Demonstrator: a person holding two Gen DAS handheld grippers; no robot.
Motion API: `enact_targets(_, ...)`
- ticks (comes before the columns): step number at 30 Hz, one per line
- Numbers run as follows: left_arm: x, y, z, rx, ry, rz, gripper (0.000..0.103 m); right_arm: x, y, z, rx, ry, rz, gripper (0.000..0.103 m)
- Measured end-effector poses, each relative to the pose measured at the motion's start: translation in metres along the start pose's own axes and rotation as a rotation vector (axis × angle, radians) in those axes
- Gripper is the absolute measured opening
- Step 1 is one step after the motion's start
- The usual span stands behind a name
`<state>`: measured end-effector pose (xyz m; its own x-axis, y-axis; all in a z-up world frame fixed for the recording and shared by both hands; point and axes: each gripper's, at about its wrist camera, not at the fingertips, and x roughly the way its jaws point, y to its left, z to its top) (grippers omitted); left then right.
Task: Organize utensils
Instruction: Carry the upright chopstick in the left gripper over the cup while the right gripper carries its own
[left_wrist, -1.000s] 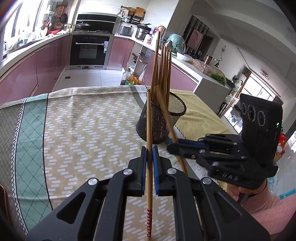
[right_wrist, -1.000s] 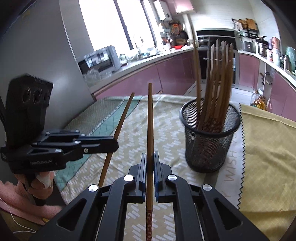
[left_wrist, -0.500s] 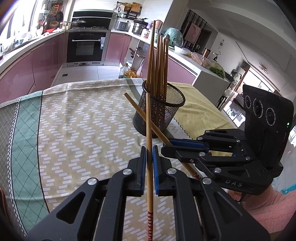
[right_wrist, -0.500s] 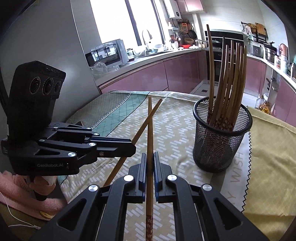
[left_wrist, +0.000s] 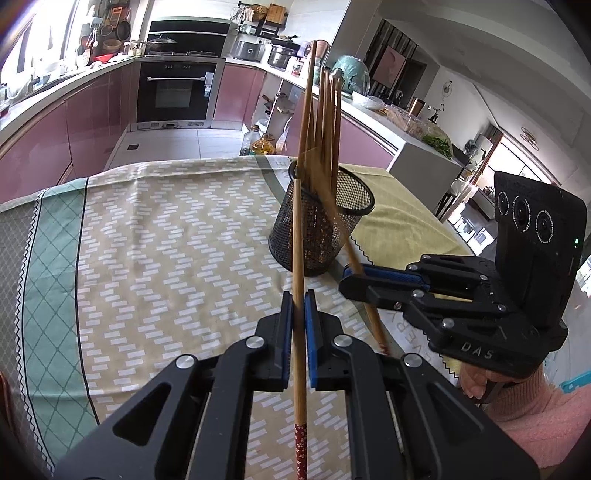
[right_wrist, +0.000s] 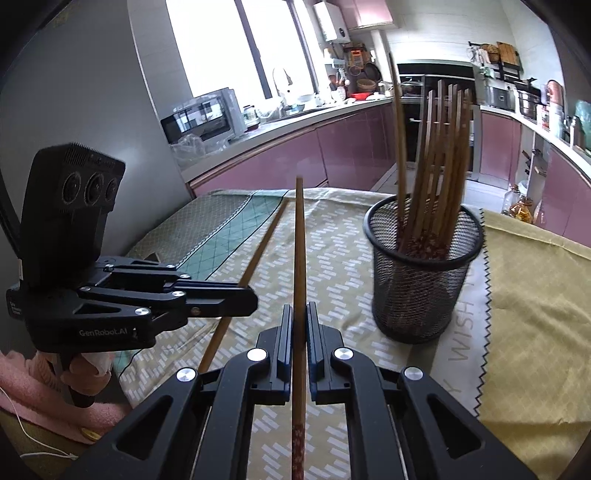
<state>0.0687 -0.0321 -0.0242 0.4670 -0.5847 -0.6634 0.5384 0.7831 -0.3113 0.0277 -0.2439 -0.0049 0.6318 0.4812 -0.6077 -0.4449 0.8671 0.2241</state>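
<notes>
Right wrist view: left gripper (right_wrist: 255, 299) marked "GenRobot.AI" — both jaws pinching chopsticks; "WISH" on tablecloth (right_wrist: 461, 332).

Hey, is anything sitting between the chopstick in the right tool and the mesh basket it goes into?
No separate object does. The chopstick in the right tool has bare tablecloth between it and the mesh basket. The basket already holds upright chopsticks, crowding its opening.

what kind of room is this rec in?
A home kitchen, most likely. A built-in oven sits among pink cabinets, pots stand on the counter, and a sink tap is under the window. The work happens on a cloth-covered table with a mesh chopstick holder.
</notes>
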Motion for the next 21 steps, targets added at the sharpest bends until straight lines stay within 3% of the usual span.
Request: enact_targets(21,-0.031,-0.016,0.020,0.041,-0.105,-0.021,0.007,-0.046,-0.010,0.018,0.004,-0.148,-0.059,0.006)
